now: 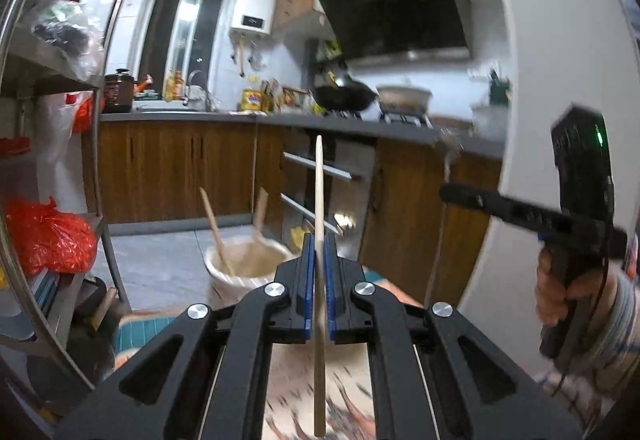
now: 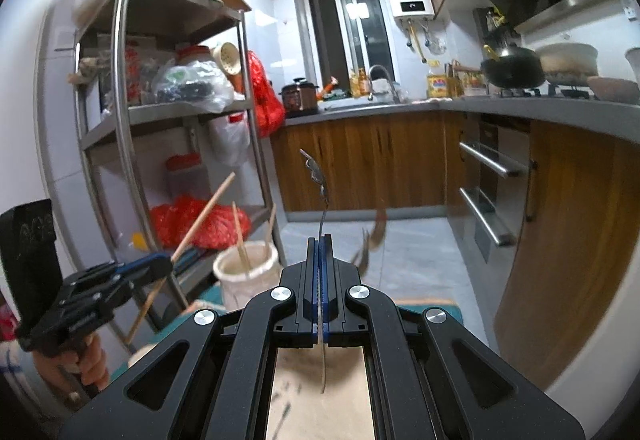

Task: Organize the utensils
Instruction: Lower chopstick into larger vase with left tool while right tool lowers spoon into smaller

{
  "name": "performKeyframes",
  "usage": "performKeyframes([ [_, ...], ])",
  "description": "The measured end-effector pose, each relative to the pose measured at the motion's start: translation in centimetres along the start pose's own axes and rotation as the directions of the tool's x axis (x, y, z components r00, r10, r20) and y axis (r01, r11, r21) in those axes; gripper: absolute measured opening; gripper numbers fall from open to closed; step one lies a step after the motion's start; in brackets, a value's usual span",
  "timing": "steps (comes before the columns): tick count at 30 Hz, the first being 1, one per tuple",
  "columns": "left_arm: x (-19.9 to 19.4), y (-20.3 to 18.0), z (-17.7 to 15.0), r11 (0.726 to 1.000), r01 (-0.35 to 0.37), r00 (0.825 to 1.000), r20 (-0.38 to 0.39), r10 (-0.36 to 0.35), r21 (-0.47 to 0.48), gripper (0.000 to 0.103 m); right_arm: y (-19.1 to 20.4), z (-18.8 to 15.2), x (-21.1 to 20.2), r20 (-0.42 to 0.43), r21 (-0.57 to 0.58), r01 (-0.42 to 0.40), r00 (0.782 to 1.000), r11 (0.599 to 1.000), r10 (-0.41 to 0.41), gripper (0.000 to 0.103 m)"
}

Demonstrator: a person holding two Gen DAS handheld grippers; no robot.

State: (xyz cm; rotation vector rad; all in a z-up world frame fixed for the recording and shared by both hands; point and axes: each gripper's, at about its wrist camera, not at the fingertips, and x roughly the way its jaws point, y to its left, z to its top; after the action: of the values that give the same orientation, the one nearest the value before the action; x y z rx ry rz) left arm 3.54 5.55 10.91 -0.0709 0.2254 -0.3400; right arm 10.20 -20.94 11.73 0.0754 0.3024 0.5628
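1. Steel shelving rack (image 2: 132,111), tall, open-tiered, standing at my left against the white tiled wall; its shelves carry jars, clear bags and red plastic bags (image 2: 200,224).
2. Wood-fronted kitchen counter (image 2: 360,155) with a grey top, running along the far wall and round to my right; a black wok (image 2: 512,69) sits on the hob.
3. Patterned tabletop (image 1: 296,392), pale with dark marks, seen blurred beneath my left tool.
4. Cream cylindrical utensil holder (image 2: 246,272), open-topped, standing on the table ahead of both tools. I see two pale wooden sticks (image 2: 242,236) leaning inside it already.
5. Left gripper (image 1: 319,260), black frame with blue pads (image 1: 308,280). The pads are pressed in on a long pale wooden chopstick (image 1: 319,199), which stands upright, its tip above the jaws and its lower end over the table. In the right wrist view the same tool (image 2: 160,266) appears at my left, chopstick slanting through it, just beside the holder.
6. Right gripper (image 2: 320,272), same build, pads pinched on a thin metal utensil (image 2: 322,207), seen edge-on; its curved stem rises above the jaws to an ornate end. I cannot tell whether it is a spoon or a fork. It is held in the air, to the right of the holder.
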Motion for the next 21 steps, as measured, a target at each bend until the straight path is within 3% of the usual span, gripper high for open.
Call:
performKeyframes([
  [12,7.0,7.2,2.8,0.968,0.055,0.992,0.127,-0.024,-0.247,0.004,0.3,3.5,6.7,0.039,0.025,0.012,0.999,1.0,-0.013,0.002],
  [17,9.6,7.3,2.5,0.964,0.033,0.991,0.135,0.003,-0.264,0.005,-0.1,3.0,8.9,0.026,0.055,0.015,1.0,0.998,-0.016,0.002],
  [21,10.6,6.3,2.0,0.976,0.001,0.989,0.144,0.031,-0.218,0.005,-0.3,2.2,10.2,0.008,0.053,0.026,1.0,0.998,-0.027,0.002],
])
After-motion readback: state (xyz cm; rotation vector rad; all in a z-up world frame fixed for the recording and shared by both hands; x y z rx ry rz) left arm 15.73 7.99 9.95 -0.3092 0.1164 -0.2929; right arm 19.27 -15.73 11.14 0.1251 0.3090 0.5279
